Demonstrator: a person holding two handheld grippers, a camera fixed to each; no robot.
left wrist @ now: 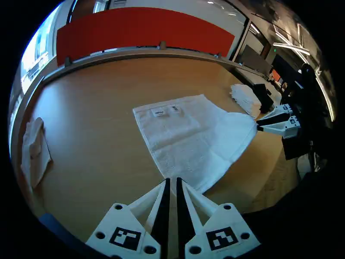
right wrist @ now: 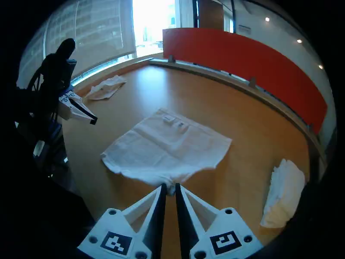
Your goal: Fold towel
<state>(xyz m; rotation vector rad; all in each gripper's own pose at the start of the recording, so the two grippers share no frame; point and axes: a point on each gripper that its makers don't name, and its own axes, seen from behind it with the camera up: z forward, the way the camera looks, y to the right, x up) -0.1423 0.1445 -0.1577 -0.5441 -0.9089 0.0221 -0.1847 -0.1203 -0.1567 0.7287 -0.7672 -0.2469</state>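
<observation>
A white towel (left wrist: 189, 138) (right wrist: 168, 149) lies spread on the wooden table (left wrist: 95, 129), its labels facing up near the far edge. The right gripper (right wrist: 170, 186) is shut on the towel's near edge, which bunches up between its fingertips. In the left gripper view that same gripper (left wrist: 260, 125) holds the towel's right corner, lifted a little off the wood. The left gripper (left wrist: 172, 179) is shut with nothing between its fingers, its tips just left of the towel's near corner. In the right gripper view the left gripper (right wrist: 91, 121) hangs above the table edge, apart from the towel.
A stack of folded white towels (left wrist: 246, 99) (right wrist: 284, 194) sits near one table edge. A crumpled white cloth (left wrist: 34, 151) (right wrist: 105, 87) lies at the opposite side. A red partition (left wrist: 142, 30) (right wrist: 241, 56) runs along the table's far rim.
</observation>
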